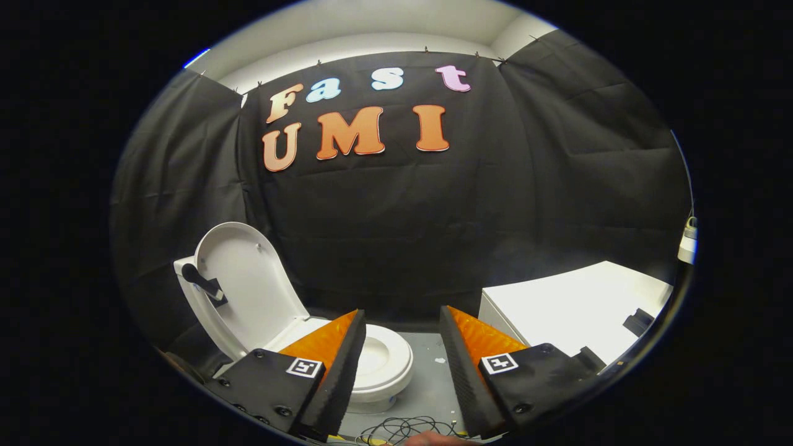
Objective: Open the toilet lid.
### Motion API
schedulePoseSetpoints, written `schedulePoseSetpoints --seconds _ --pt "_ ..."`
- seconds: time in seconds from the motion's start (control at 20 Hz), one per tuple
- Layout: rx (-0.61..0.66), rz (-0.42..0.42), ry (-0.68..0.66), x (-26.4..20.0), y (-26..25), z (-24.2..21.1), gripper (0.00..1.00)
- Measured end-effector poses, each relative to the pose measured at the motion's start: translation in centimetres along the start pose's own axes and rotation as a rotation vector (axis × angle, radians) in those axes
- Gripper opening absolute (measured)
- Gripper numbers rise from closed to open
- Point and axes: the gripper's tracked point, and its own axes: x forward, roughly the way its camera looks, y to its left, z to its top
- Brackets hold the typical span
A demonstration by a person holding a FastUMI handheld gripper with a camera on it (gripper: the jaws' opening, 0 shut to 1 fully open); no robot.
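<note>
Tongs (pixel 401 319) wide apart, holding nothing; toilet lid (pixel 248 288) upright, raised beyond left finger, well apart.

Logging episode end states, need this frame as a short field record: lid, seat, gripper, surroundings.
lid: white plastic toilet lid raised, leaning back against the tank
seat: white oval toilet seat down on the bowl, partly hidden behind one finger
gripper: gripper open, fingers apart, nothing between them, toilet beyond them
handle: black flush lever on the tank's side
floor: grey floor with loose black cables near the fingers
beside: white box-shaped cabinet across the floor from the toilet
task state: lid looks already open
</note>
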Motion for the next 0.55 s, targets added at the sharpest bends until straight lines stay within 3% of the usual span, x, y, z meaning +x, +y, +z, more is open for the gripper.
schedulePoseSetpoints --seconds 0.55 --pt "-0.002 0.000 0.011 0.04 0.01 -0.23 0.79"
